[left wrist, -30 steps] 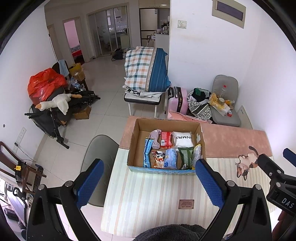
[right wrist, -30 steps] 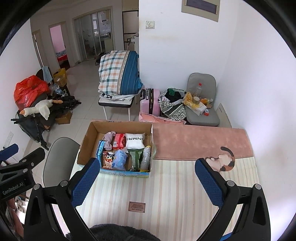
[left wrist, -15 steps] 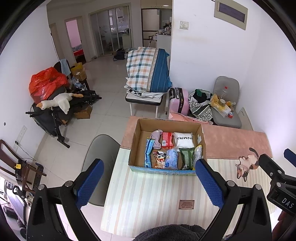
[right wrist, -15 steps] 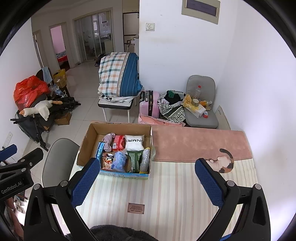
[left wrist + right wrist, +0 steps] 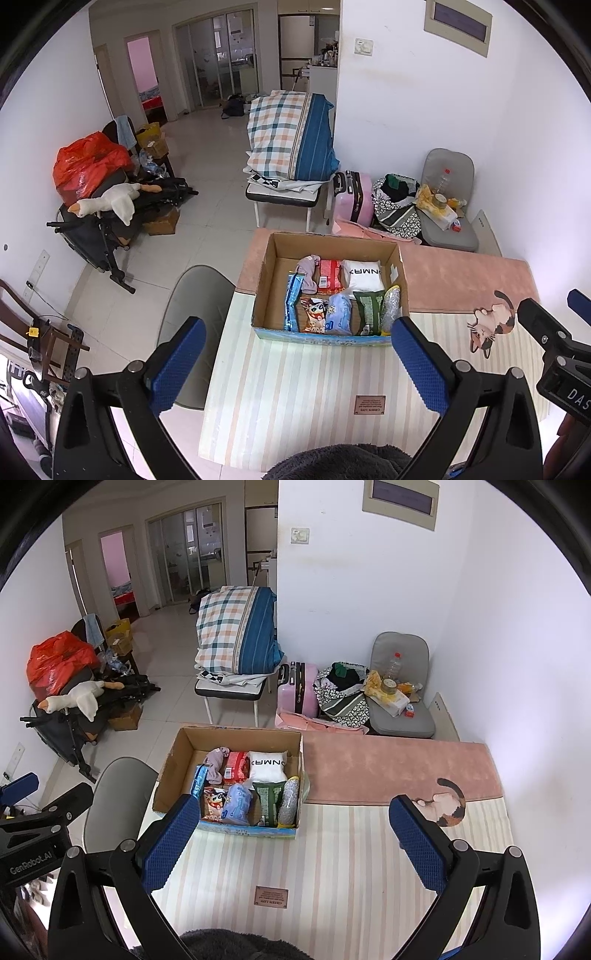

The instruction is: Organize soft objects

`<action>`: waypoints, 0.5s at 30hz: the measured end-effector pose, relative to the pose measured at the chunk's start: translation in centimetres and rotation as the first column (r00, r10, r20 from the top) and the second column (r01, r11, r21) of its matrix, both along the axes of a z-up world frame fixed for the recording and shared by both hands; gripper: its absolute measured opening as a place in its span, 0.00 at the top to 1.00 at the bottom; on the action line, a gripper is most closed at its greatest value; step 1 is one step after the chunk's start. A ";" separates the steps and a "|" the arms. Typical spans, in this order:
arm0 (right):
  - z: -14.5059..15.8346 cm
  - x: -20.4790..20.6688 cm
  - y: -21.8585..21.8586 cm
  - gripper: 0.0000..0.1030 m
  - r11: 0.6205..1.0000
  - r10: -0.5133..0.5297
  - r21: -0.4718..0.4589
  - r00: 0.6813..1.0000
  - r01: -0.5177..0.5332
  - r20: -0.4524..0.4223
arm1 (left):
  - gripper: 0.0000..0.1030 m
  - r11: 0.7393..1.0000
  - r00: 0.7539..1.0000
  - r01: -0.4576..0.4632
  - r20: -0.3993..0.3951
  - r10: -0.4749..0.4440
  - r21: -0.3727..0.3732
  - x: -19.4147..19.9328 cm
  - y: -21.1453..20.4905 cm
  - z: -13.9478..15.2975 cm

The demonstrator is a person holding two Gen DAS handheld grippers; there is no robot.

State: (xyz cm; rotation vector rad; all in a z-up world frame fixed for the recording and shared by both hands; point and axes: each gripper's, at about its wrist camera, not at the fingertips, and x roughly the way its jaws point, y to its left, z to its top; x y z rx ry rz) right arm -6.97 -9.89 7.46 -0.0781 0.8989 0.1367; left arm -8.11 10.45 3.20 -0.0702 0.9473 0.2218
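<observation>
My left gripper [image 5: 297, 363] and right gripper [image 5: 293, 840] both hang wide apart above the striped surface [image 5: 295, 387], holding nothing. The cardboard box [image 5: 266, 280] sits at the surface's far left, soft packets [image 5: 338, 306] packed along its right side.

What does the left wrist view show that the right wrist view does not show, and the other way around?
Only the left wrist view shows the dark wooden chair at its left edge and the right gripper from the side. Only the right wrist view shows the left gripper from the side, with a GenRobot.AI label. Both show the cardboard box of soft packets on the striped table cover, the cat picture, the pink suitcase and the plush goose. Both grippers are open and hold nothing.
</observation>
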 end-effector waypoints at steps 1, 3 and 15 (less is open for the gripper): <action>0.1 0.0 0.0 0.00 1.000 0.002 0.000 1.000 -0.002 -0.001 | 0.00 1.000 1.000 -0.001 0.001 0.001 -0.001 0.0 0.0 0.0; 0.0 0.1 0.0 0.00 1.000 0.001 0.001 1.000 -0.001 -0.001 | 0.00 1.000 1.000 -0.002 0.001 0.002 -0.001 0.1 0.0 0.0; 0.0 0.1 -0.1 0.00 1.000 0.001 0.002 1.000 -0.001 -0.003 | 0.00 1.000 1.000 -0.020 0.007 0.020 0.005 0.2 0.4 0.1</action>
